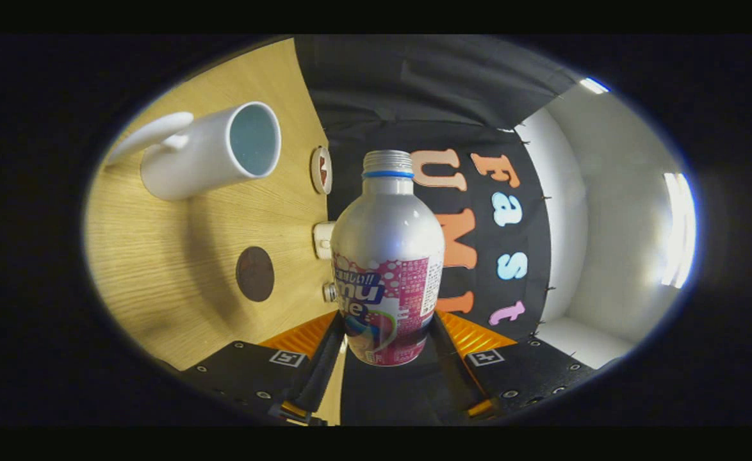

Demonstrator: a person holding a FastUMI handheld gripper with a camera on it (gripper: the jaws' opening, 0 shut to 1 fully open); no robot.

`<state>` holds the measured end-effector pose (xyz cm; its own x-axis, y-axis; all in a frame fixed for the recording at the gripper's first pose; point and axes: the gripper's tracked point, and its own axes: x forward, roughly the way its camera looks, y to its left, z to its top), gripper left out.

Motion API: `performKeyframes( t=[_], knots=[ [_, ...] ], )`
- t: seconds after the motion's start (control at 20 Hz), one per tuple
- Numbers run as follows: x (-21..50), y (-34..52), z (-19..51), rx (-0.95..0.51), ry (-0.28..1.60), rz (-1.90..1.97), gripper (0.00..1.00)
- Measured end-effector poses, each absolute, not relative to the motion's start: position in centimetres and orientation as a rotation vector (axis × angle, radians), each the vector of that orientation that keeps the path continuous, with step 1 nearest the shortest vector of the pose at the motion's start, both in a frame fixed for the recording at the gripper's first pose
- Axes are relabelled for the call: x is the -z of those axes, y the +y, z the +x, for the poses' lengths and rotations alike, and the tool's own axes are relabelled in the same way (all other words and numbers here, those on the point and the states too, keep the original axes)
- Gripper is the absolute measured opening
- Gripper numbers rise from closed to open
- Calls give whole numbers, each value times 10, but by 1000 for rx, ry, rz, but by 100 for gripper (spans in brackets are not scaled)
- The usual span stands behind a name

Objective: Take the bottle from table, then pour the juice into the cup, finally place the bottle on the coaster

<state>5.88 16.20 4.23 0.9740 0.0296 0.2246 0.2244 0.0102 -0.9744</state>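
My gripper (385, 336) is shut on a silver bottle (389, 256) with a pink label, gripping its lower body between both fingers. The bottle's threaded neck with a blue ring has no cap on it. I am rolled onto my side, so the wooden table (158, 282) stands like a wall beside the bottle, and the bottle lies level above it. A white cup (209, 153) with a handle stands on the table, its mouth facing the bottle's neck side. The dark round coaster (255, 274) lies on the table, level with the bottle's body.
Three small items sit along the table's far edge by the black cloth wall: a round white and red one (321, 169), a white cap-like piece (323, 240) and a small metal one (329, 292). A white wall (606, 224) lies beyond the cloth.
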Motion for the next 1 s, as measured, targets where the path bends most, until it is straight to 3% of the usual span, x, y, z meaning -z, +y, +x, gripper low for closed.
performKeyframes(
  t=[1.0],
  knots=[
    [-57,184,65,86,-224,-1772,76]
  ],
)
